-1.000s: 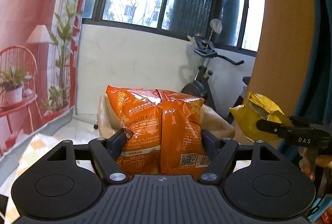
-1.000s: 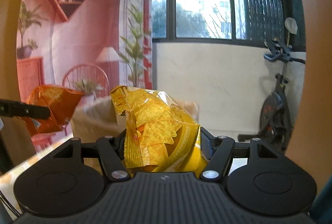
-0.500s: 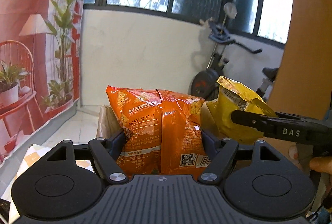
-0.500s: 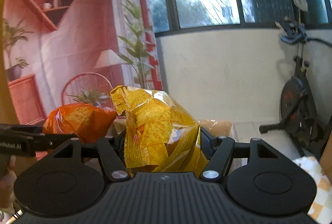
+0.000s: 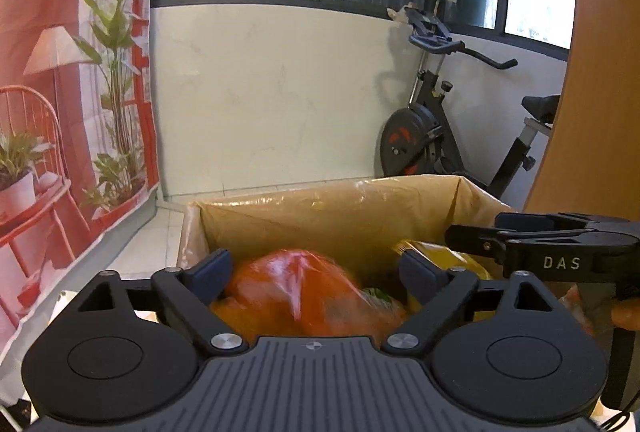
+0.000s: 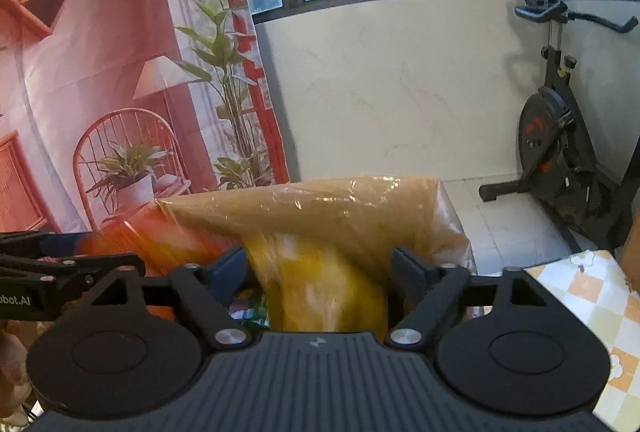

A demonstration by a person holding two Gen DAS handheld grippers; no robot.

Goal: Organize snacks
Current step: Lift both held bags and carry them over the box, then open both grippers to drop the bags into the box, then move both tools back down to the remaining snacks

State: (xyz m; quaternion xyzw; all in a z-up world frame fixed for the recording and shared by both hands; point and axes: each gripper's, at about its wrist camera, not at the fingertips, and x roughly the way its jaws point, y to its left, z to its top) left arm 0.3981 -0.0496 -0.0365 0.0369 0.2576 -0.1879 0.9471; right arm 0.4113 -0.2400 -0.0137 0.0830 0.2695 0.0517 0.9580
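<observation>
Dropping both bags: the left gripper [image 5: 314,270] stands spread above the orange bag [image 5: 304,292] inside the lined box [image 5: 320,216]. Spread likewise, the right gripper [image 6: 318,270] frames the blurred yellow bag [image 6: 324,284]. Next, both should probably lift clear.

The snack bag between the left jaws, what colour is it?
Orange; the crinkly orange snack bag shows best in the left wrist view.

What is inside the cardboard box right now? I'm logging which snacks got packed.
The cardboard box holds the orange snack bag and the yellow snack bag. A bit of green packaging peeks out beneath; anything deeper is covered.
</observation>
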